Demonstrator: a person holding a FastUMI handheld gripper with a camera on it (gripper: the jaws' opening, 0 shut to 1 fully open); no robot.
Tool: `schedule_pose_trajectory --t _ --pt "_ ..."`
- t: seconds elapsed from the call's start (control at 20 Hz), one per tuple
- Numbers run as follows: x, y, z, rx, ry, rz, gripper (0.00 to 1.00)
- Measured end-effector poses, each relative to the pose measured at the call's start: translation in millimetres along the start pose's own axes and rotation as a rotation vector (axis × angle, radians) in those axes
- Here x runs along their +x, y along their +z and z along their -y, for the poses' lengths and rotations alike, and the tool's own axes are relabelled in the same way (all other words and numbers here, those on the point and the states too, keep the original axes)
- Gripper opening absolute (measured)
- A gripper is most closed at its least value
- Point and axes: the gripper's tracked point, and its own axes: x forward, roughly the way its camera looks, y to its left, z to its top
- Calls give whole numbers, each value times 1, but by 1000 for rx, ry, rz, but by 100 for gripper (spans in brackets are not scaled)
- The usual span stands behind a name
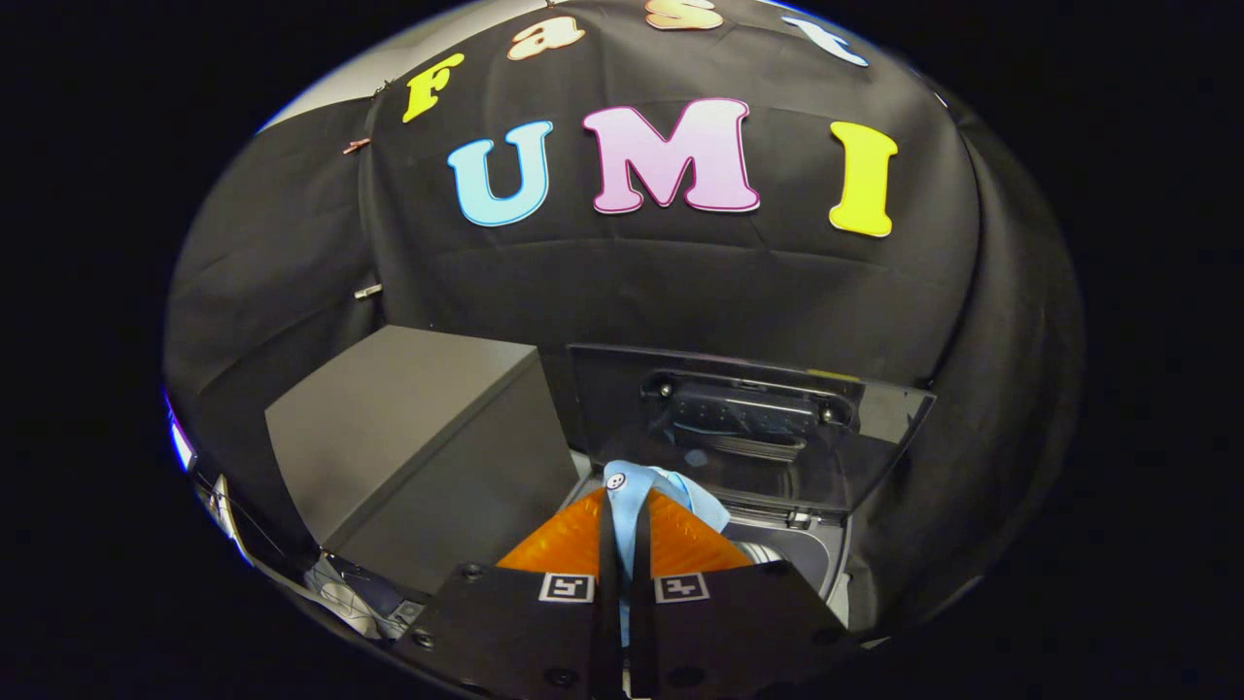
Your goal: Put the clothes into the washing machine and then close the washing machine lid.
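My gripper (623, 506) is shut on a light blue garment (623, 484), whose cloth with a white button sticks out between the orange fingers (569, 540) and bunches up just ahead of them. The washing machine (812, 549) stands directly below and beyond the fingers, its drum opening partly visible to the right of them. Its dark glass lid (748, 428) stands raised upright behind the opening, with a handle near its top. The garment hangs above the machine's opening.
A dark grey box (418, 447) stands close on the left of the washing machine, its top higher than the machine's rim. More patterned cloth (355, 598) lies low on the left beside the box. Black cloth walls close the booth behind and on both sides.
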Motion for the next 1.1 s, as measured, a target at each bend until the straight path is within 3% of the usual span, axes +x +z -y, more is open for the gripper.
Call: schedule_pose_trajectory --t 0.4,1.1 --pt "23 -2 42 13 -44 -9 8" --pt "75 -30 80 18 -48 -34 8"
